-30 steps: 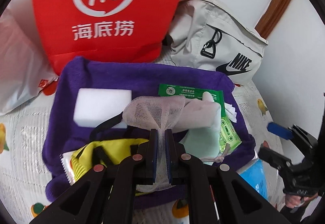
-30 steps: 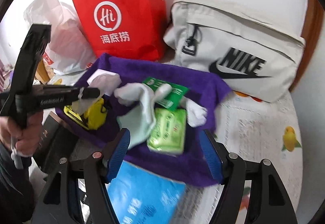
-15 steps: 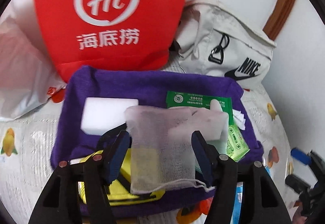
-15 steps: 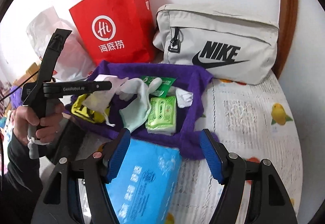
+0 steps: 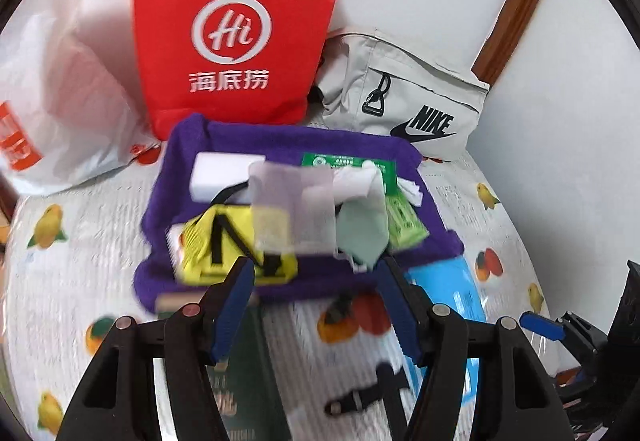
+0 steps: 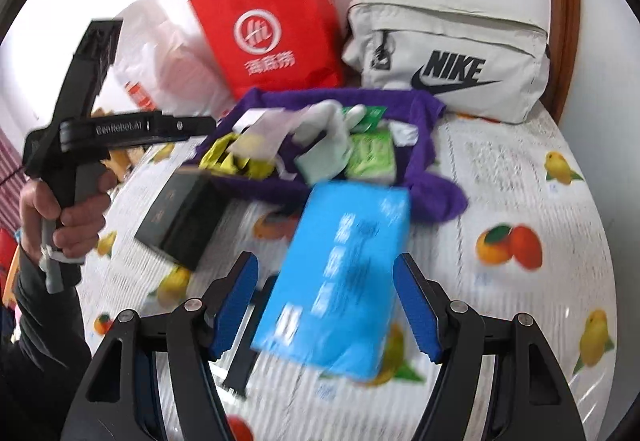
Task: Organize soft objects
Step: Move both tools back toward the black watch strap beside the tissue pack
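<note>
A purple cloth tray (image 5: pixel 280 137) (image 6: pixel 424 161) holds a white sponge (image 5: pixel 220 173), a white mesh pouch (image 5: pixel 294 209) (image 6: pixel 264 133), a yellow pouch (image 5: pixel 212 241), a pale green cloth (image 5: pixel 362 229) (image 6: pixel 320 161) and green wipe packs (image 5: pixel 404 221) (image 6: pixel 370 153). My left gripper (image 5: pixel 316 305) is open and empty, just in front of the tray. My right gripper (image 6: pixel 324 305) is open, with a blue tissue pack (image 6: pixel 340 273) (image 5: pixel 452 289) lying between its fingers on the table.
A red paper bag (image 5: pixel 236 37) (image 6: pixel 272 29), a grey Nike bag (image 5: pixel 408 101) (image 6: pixel 448 57) and a white plastic bag (image 5: pixel 60 113) stand behind the tray. A dark book (image 6: pixel 180 221) (image 5: pixel 240 373) lies in front of it. The fruit-print tablecloth (image 6: pixel 520 201) spreads right.
My left gripper opened, let go of the mesh pouch in the tray and drew back. My right gripper also drew back, and the blue tissue pack now lies between its fingers.
</note>
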`<state>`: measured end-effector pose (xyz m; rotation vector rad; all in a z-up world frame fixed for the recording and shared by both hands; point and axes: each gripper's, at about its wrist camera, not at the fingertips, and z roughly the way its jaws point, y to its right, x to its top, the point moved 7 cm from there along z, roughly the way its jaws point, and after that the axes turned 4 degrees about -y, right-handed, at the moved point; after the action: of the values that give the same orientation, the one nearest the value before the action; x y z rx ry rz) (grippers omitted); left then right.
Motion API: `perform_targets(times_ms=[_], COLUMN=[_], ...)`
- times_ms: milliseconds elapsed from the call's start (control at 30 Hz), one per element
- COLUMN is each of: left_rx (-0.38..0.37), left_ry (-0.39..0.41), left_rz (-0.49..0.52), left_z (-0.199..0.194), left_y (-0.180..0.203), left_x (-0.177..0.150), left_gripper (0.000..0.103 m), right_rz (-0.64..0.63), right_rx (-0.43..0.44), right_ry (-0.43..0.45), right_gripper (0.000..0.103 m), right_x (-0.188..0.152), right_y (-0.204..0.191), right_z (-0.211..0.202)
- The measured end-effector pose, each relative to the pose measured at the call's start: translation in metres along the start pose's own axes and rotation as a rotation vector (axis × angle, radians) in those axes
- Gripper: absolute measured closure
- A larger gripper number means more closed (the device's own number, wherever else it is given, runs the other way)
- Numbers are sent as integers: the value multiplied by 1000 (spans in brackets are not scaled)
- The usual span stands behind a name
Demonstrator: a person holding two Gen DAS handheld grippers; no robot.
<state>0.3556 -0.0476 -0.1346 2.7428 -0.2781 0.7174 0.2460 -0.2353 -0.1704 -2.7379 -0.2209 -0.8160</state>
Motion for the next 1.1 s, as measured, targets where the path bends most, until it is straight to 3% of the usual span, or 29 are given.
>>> perform_targets(times_ms=[300,567,667,767,1000,1100], left_rx=[-15,12,45,108,97,81], left_ry=[32,15,8,28,12,11], left_rz=[-16,-77,-97,-119,-123,-106], left_z=[-43,-47,-46,-50,-50,-49], left_y=[-5,-30,-42,-54,-63,-58], left_x=[-67,-122,-141,-156,-177,-179], left_gripper=[41,41,41,41,41,41], right_rz=[2,-44,-39,-31,-49,-81], right_rx=[17,-6,-16,-18,-44,-128], right_ry=[-16,-52,-78,-98,-52,-35], right_gripper=[40,49,57,58,58,65], right_x=[-56,-98,-106,-110,-100,-97], right_y=[-28,-56,-58,-62,-83,-89], right_z=[-12,22,43,58,70,78])
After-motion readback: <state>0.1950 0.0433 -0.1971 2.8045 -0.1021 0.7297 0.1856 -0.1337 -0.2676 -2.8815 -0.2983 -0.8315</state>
